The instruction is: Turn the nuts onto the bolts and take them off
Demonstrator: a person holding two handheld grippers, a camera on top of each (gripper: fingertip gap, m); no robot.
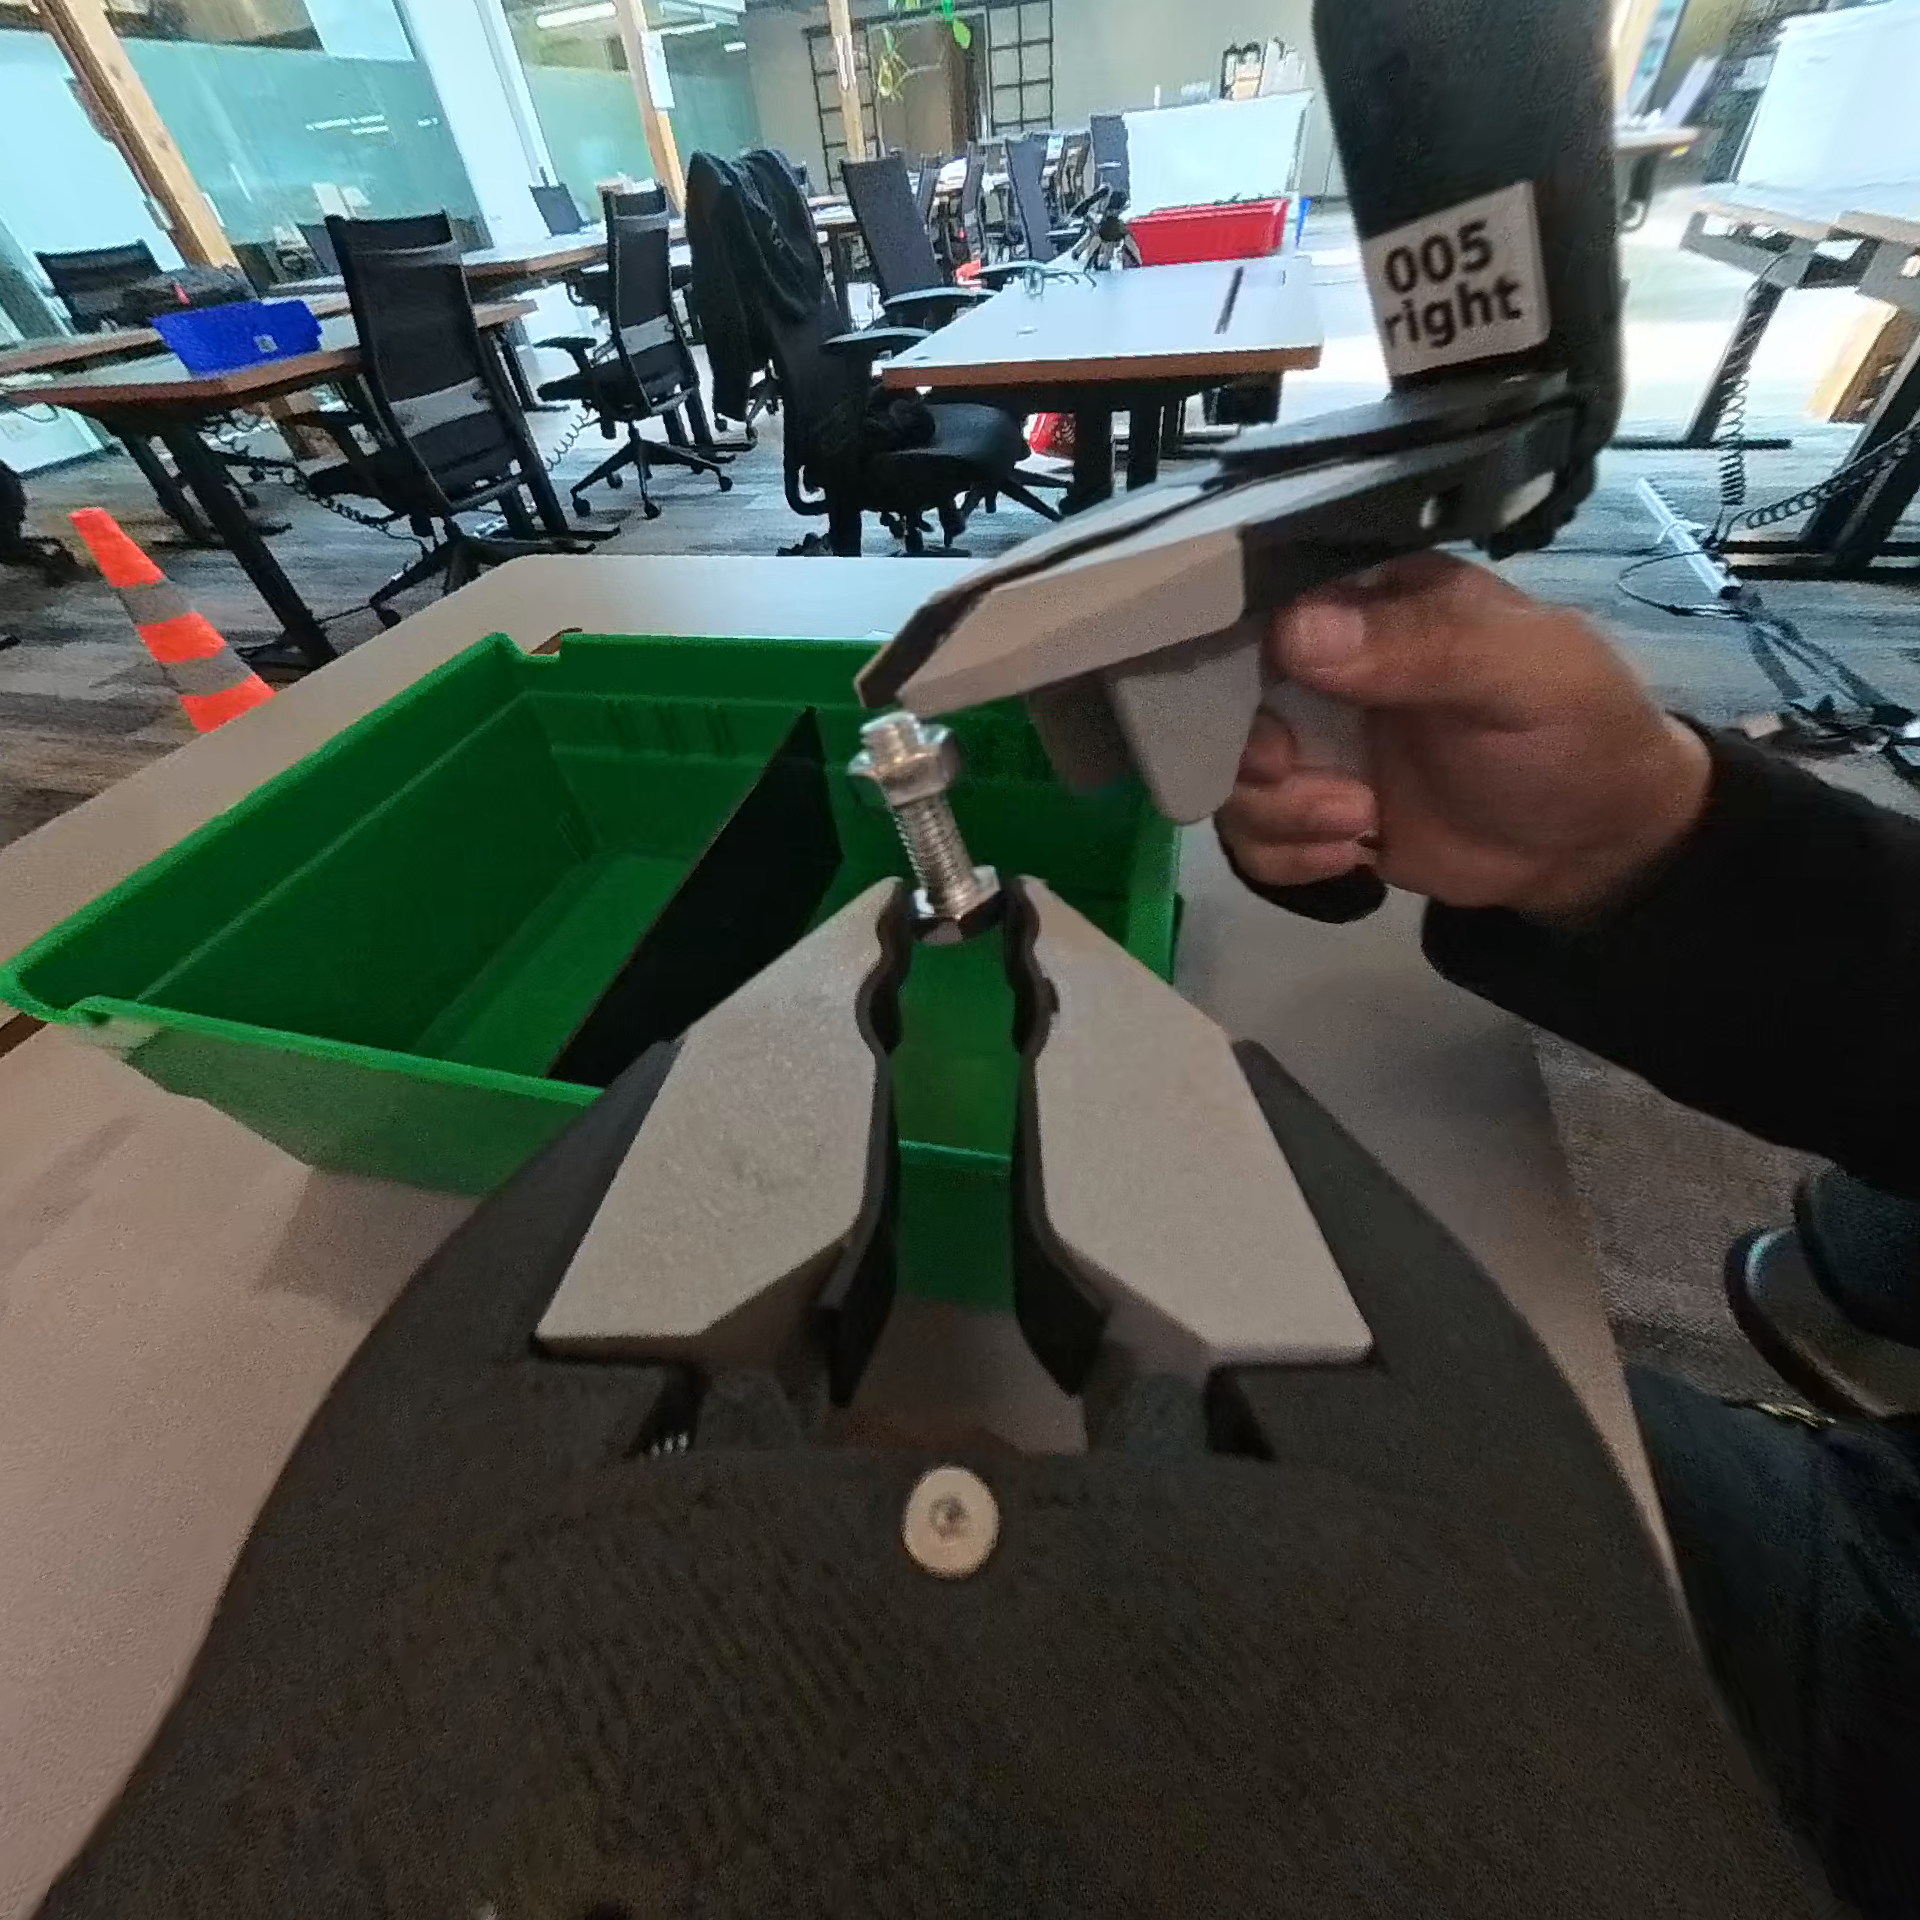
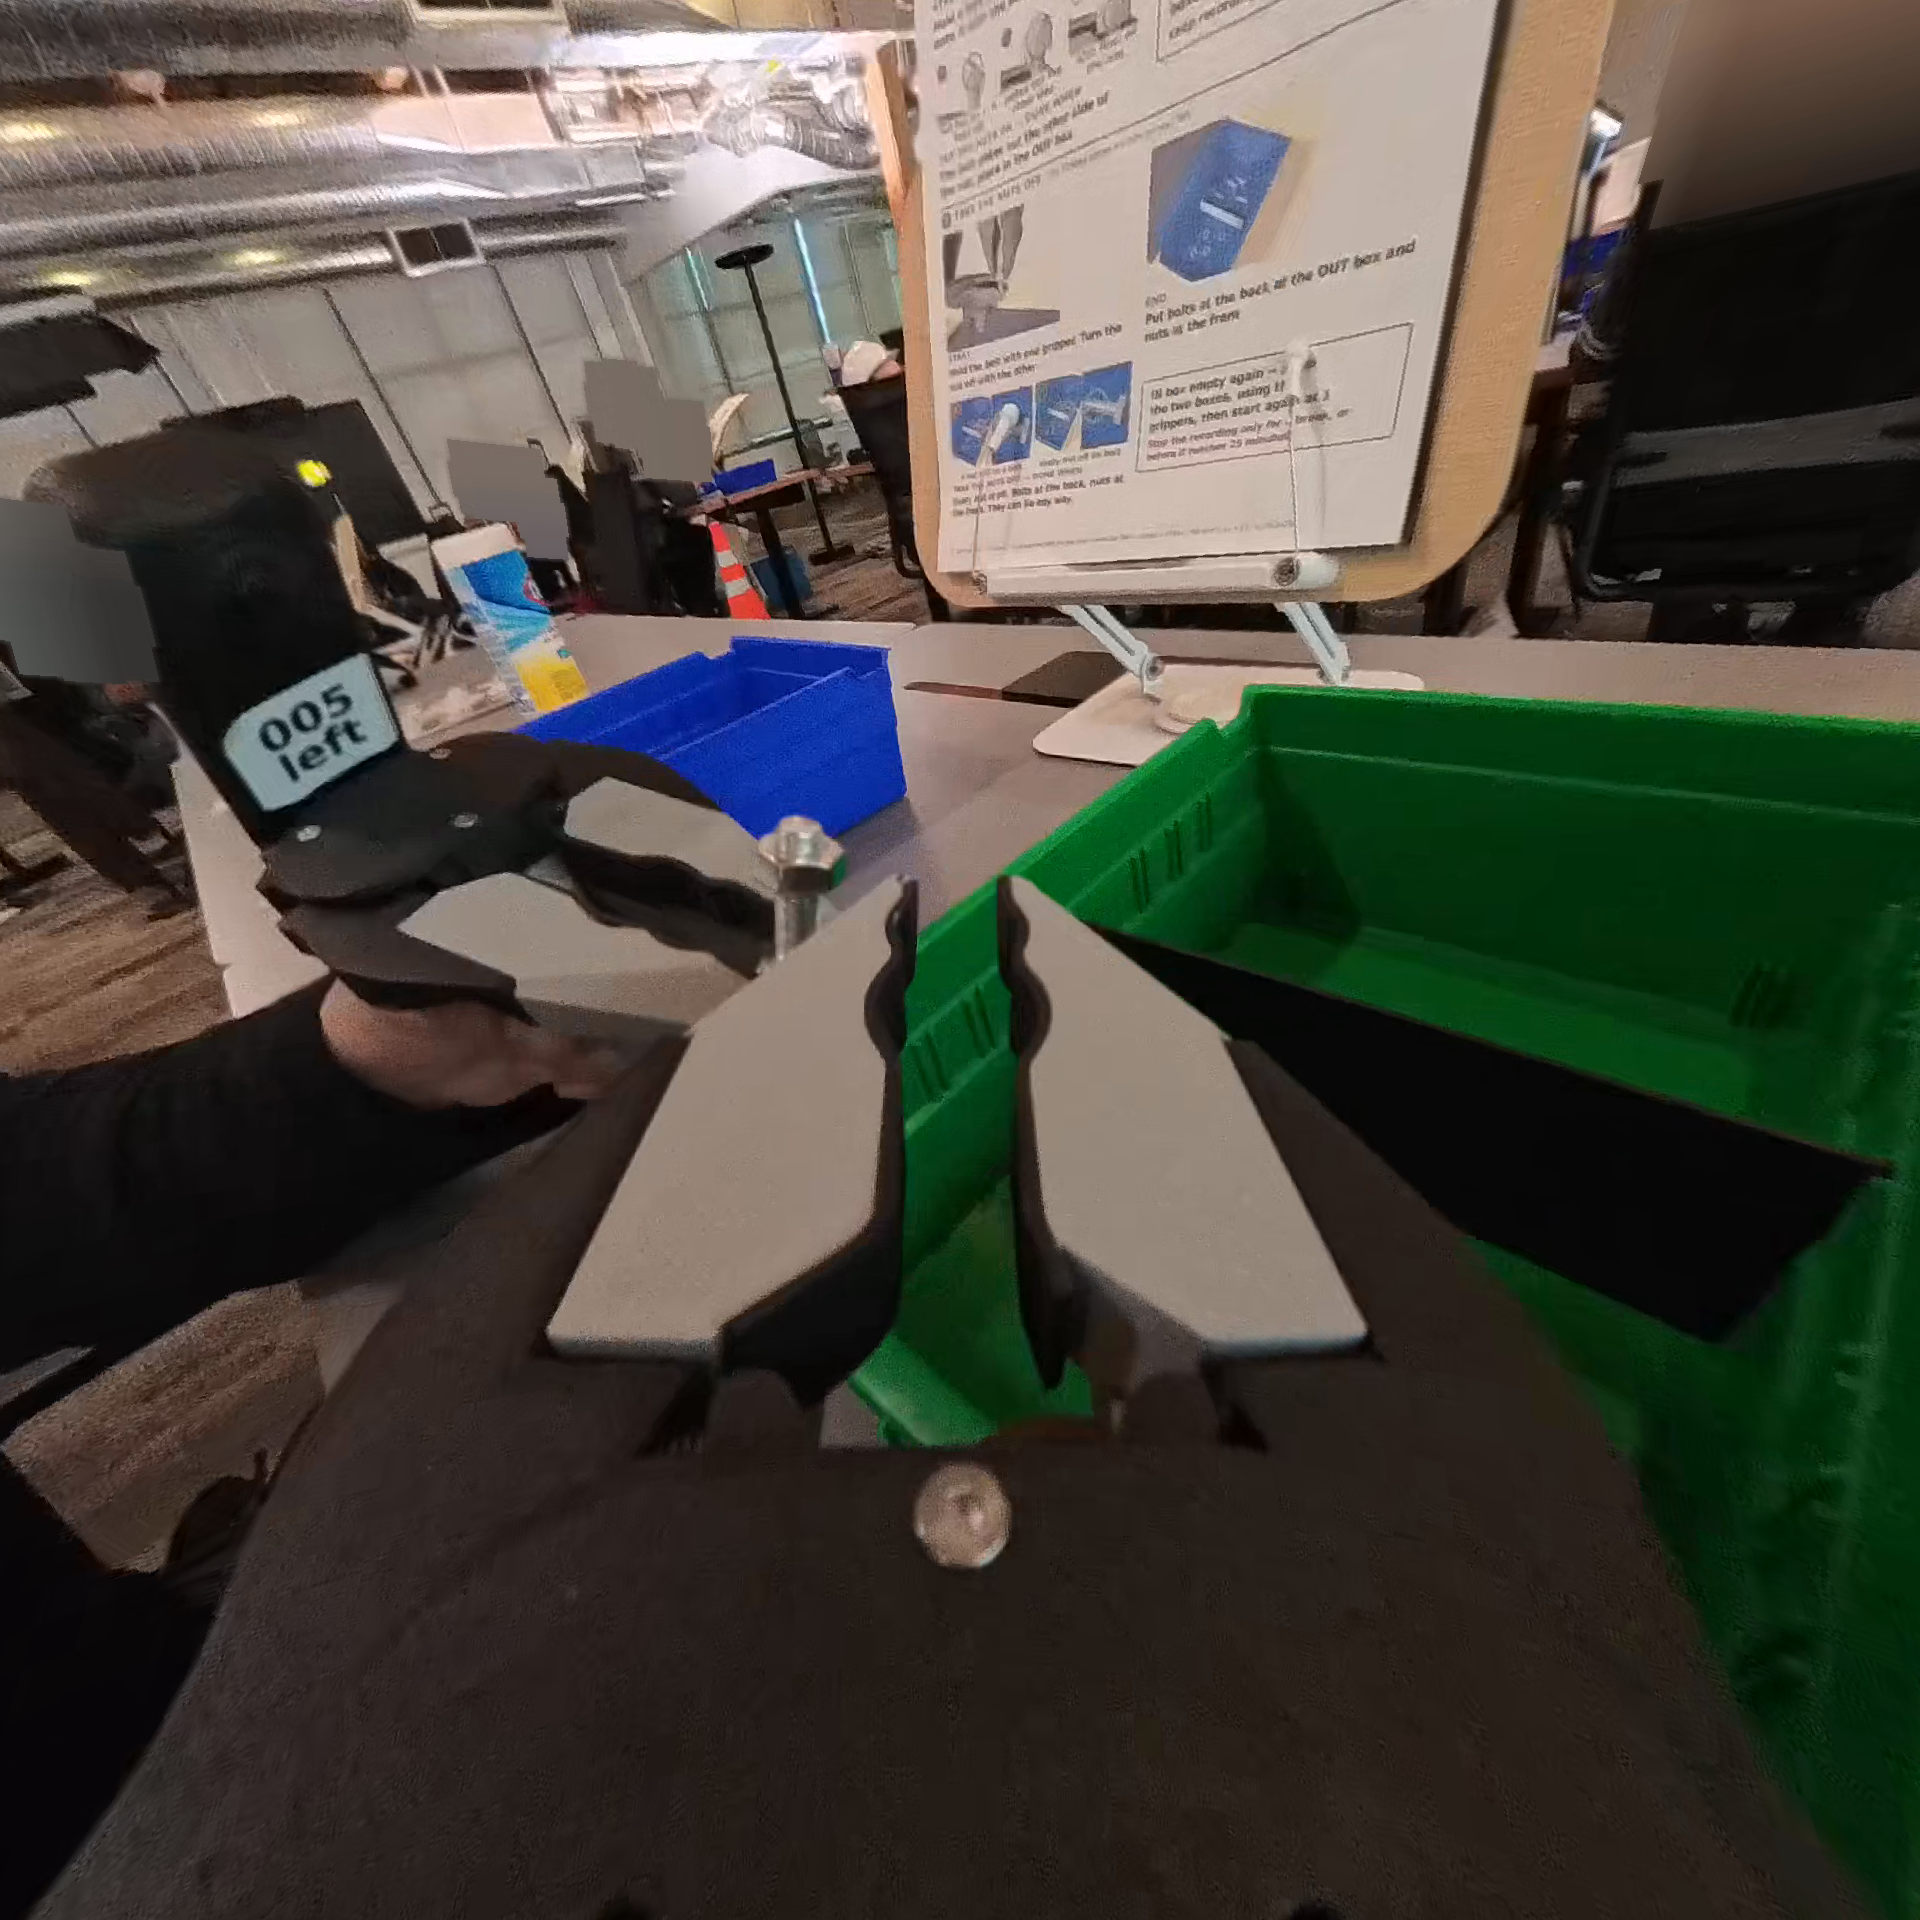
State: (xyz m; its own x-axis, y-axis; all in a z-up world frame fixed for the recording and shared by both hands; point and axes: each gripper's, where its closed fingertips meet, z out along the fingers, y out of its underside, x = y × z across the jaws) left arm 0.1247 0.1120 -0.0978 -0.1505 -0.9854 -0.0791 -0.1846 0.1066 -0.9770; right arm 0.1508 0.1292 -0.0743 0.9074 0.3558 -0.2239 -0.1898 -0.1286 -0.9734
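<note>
Left gripper (image 1: 956, 914) clamps the bolt (image 1: 930, 831) by its head, upright over the green bin (image 1: 312, 997) near its right wall — nut (image 1: 899, 750) sits at the tip. Right gripper (image 2: 954, 904) hangs just above it, slightly parted, empty — likely regripping.

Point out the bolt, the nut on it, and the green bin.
bolt (image 1: 943, 840), left wrist view, on its threaded shaft.
nut (image 1: 900, 750), left wrist view, on its flange.
green bin (image 1: 312, 1049), left wrist view, on its near rim.

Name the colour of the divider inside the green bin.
Black. The divider crosses the green bin and shows best in the right wrist view.
</note>
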